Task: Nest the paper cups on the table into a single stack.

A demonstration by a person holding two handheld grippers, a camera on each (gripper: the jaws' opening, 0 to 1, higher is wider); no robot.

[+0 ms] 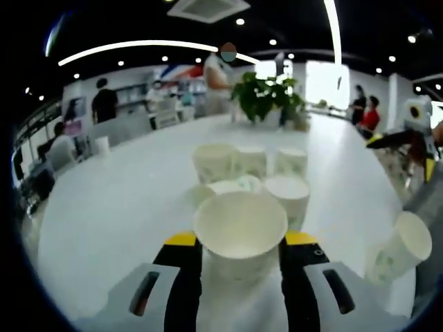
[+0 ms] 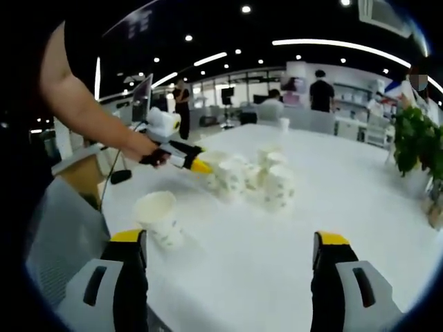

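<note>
Between our left gripper's (image 1: 241,266) yellow-tipped jaws we hold one paper cup (image 1: 240,233) upright, mouth open toward us, the jaws closed against its sides. Just beyond it on the white table (image 1: 118,207) stands the cluster of cups (image 1: 249,169), some upright, some rim-down. In the right gripper view we see that gripper reaching in from the left, a person's hand (image 2: 149,153) on its grip and the forearm stretched out over the table's near edge.

We judge that we are at the first pickup: a cup is gripped, not yet nested. Next we need to lift it clear, line it up over another upright cup and lower it straight in.

Our right gripper (image 2: 232,252) hangs wide open over bare table, holding nothing. A lone cup (image 2: 160,218) stands near its left jaw, apart from the cluster; we would take that one next.
</note>
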